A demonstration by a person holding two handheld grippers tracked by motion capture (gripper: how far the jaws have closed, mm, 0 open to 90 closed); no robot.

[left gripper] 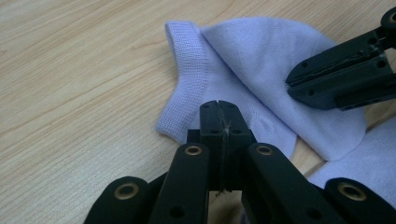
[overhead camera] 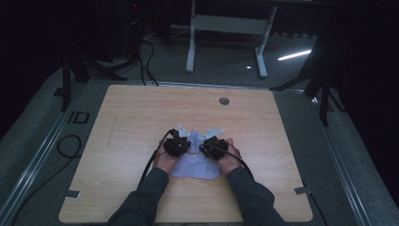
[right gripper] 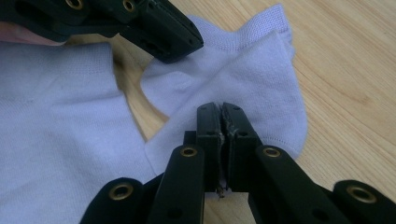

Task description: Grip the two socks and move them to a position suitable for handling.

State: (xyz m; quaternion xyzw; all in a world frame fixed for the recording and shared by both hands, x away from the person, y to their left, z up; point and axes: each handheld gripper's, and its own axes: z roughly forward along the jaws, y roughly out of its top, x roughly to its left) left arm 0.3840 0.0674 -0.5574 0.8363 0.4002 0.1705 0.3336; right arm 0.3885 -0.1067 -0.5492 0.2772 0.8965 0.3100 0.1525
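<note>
The pale lilac sock (left gripper: 261,70) lies flat on the counter (overhead camera: 141,117), between your hands. Left tool (left gripper: 218,108) and right tool (right gripper: 223,112) both have jaws pressed together at the fabric; whether they pinch it is unclear. Expect light, limp, stretchy knit: grip the ribbed cuff (left gripper: 189,60), not mid-panel

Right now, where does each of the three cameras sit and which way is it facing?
High view: above the person's side, facing forward and down on the wooden table; both forearms, left gripper, right gripper.
Left gripper view: rides the left gripper, looking along its shut fingers at a pale sock; the right gripper crosses top right.
Right gripper view: rides the right gripper, fingers shut over the sock.
Shared: both gripper views show that sock.
</note>
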